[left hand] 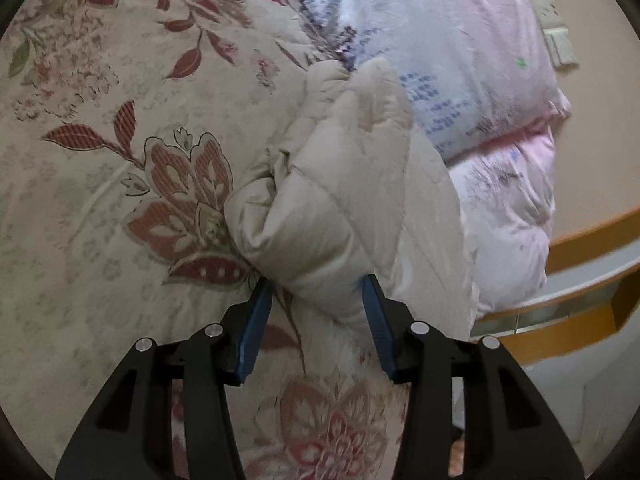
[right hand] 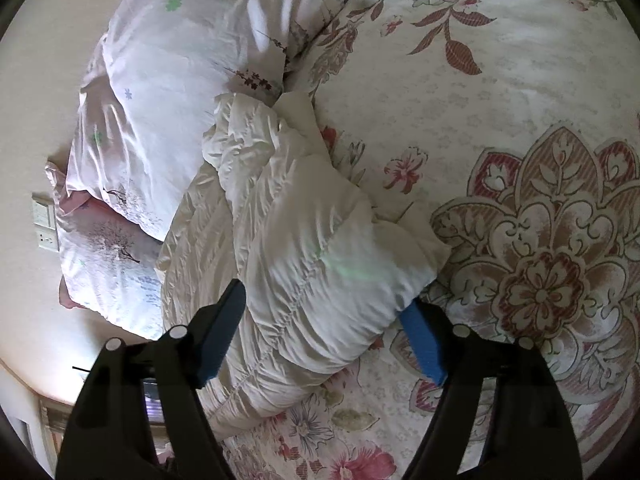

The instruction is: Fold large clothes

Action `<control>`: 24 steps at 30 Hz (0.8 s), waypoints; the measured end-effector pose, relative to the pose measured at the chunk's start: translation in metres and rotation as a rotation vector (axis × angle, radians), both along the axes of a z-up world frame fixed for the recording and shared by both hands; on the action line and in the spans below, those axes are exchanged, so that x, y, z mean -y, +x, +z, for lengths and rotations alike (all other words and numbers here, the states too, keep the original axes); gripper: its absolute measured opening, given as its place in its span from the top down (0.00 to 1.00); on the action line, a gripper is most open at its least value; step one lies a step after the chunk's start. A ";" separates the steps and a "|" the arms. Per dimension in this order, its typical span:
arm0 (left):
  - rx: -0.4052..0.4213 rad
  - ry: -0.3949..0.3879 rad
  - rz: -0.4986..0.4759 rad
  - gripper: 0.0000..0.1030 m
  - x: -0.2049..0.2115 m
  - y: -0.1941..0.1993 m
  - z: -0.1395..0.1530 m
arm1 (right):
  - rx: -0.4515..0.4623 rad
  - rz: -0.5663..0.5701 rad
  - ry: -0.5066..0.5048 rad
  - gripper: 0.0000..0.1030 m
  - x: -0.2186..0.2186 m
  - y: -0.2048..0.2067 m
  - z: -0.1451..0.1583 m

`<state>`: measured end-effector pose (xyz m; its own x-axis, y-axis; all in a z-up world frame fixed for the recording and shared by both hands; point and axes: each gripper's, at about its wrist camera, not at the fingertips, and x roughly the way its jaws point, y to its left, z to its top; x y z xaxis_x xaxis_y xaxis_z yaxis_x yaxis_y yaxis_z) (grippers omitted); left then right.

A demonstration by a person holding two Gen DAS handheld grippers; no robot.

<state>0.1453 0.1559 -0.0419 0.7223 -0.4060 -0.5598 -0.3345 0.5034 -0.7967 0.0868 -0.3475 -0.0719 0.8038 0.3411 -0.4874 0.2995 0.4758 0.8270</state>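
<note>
Cream padded coat (left hand: 352,200) bulges between both spread tongs, left (left hand: 318,292) and right (right hand: 326,300); grip seemingly loose.

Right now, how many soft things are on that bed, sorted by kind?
Cream puffy quilted jacket: 1
Pale pink printed pillows, stacked: 2
Floral-patterned bedspread: 1
Total: 4
</note>
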 end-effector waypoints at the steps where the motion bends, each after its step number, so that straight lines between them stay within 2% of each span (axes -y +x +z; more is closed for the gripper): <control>1: -0.001 -0.010 0.008 0.54 0.000 0.002 -0.002 | 0.002 0.000 0.000 0.26 0.000 0.000 0.000; 6: 0.021 -0.020 0.071 0.54 -0.002 0.011 -0.003 | 0.010 -0.003 -0.006 0.34 0.001 0.002 0.000; 9: 0.034 -0.044 0.120 0.54 -0.006 0.018 -0.005 | 0.014 -0.004 -0.013 0.46 -0.001 0.003 -0.002; 11: 0.050 -0.062 0.138 0.55 -0.008 0.019 -0.006 | 0.021 0.003 -0.009 0.61 -0.002 0.004 -0.004; 13: 0.069 -0.089 0.155 0.63 -0.011 0.022 -0.010 | 0.029 0.014 0.002 0.68 -0.002 0.005 -0.005; 15: 0.075 -0.117 0.164 0.77 -0.013 0.024 -0.016 | 0.040 0.023 0.001 0.72 -0.003 0.005 -0.005; 20: 0.099 -0.154 0.177 0.87 -0.020 0.023 -0.017 | 0.071 0.056 -0.017 0.80 -0.009 0.001 0.005; 24: 0.140 -0.140 0.187 0.89 -0.027 0.012 -0.007 | 0.100 0.104 -0.032 0.81 -0.017 -0.008 0.018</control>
<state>0.1575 0.1832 -0.0490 0.8583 -0.3252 -0.3969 -0.2929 0.3246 -0.8994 0.0792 -0.3308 -0.0544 0.8101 0.4110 -0.4182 0.1636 0.5266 0.8342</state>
